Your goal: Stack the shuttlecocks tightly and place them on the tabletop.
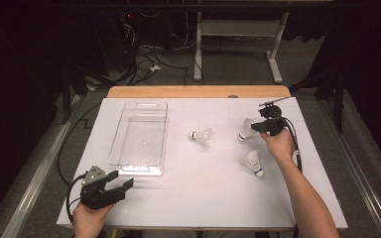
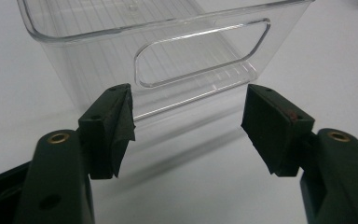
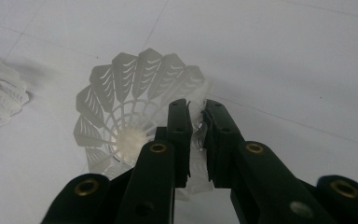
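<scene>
Two hands work the table (image 1: 203,198) in the high view: left gripper (image 1: 121,184) rests low near the bin (image 1: 141,133), right gripper (image 1: 259,128) reaches far right onto a shuttlecock (image 1: 245,130); two more shuttlecocks (image 1: 202,136) lie apart. Left gripper view: jaws spread, bin just ahead, nothing in it. Right gripper view: jaws pinch the shuttlecock's skirt rim on the table.

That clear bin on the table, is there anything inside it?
The bin looks empty: through its clear walls only its ribbed bottom and the white table show. All three shuttlecocks lie outside it, on the table. Nothing covers its inside.
</scene>
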A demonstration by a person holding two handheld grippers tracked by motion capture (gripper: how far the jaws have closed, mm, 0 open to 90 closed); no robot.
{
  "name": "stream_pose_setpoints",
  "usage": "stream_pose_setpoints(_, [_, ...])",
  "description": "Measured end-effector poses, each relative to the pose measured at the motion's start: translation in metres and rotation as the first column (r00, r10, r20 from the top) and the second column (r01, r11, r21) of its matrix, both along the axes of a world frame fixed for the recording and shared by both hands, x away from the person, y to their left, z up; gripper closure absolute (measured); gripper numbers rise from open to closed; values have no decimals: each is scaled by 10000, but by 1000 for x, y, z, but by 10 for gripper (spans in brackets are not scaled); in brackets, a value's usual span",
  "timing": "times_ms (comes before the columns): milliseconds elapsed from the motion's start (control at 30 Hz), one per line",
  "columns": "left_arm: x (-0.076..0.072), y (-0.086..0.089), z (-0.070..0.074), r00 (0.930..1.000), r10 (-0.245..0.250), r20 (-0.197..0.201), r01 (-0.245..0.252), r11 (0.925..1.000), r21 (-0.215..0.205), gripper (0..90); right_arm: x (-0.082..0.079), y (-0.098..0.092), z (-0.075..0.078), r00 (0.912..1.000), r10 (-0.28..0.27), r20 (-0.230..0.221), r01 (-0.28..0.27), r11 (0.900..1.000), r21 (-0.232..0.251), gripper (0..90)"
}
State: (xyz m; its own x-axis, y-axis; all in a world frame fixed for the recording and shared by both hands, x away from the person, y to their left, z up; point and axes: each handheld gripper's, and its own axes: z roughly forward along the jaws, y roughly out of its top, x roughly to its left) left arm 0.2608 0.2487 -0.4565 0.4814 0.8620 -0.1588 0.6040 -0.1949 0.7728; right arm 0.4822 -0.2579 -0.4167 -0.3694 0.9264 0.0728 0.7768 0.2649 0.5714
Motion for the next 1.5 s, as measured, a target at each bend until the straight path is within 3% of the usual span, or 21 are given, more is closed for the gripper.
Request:
stream_pose_setpoints(367, [0,0,0,10000,2,-9,-2,10000,29,347,0,-15,-10,9991,-356,-216,361,9990,249,792])
stream_pose_setpoints(1133, [1,0,-1,10000,47,-63,-47,10000,1,347,-2,-35,-24,9952,-864,-462,878,9957,298,701])
stream_pose_setpoints(1500, [2,0,-1,9999,46,-111,-46,10000,-3,347,-6,-40,-24,9945,-952,-440,969,9946,379,681])
